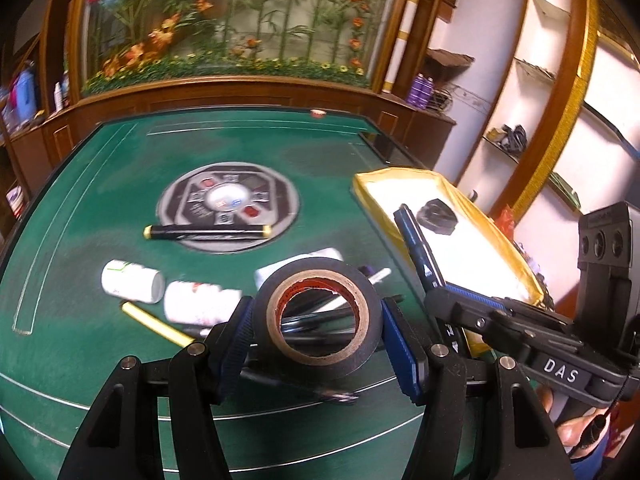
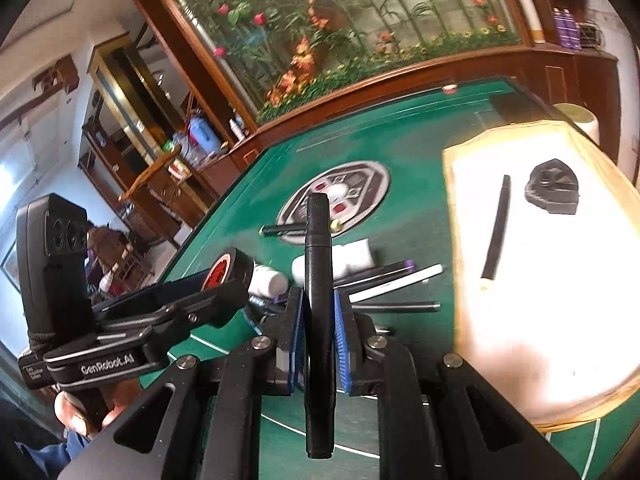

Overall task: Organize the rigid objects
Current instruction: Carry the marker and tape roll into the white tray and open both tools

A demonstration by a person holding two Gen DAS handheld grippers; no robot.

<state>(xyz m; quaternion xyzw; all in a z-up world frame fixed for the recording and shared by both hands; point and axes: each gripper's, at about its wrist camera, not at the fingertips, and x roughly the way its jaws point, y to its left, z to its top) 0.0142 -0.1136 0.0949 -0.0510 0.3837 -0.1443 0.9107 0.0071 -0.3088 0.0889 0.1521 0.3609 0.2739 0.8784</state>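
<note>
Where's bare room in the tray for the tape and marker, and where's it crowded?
In the tray, the free patch is the wide white stretch nearer the camera, below the black pen and black lump. The far part beside those two is tighter. The green table is crowded below the round centre plate, where white bottles and pens pile up.

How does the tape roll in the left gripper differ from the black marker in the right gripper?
The tape roll is a wide ring with a cardboard core; the marker is a long thin stick. The left gripper stands wide around the roll; the right gripper is almost shut on the marker. The roll shows red inside; the marker is all black. Both are black outside and held above the green table.
</note>
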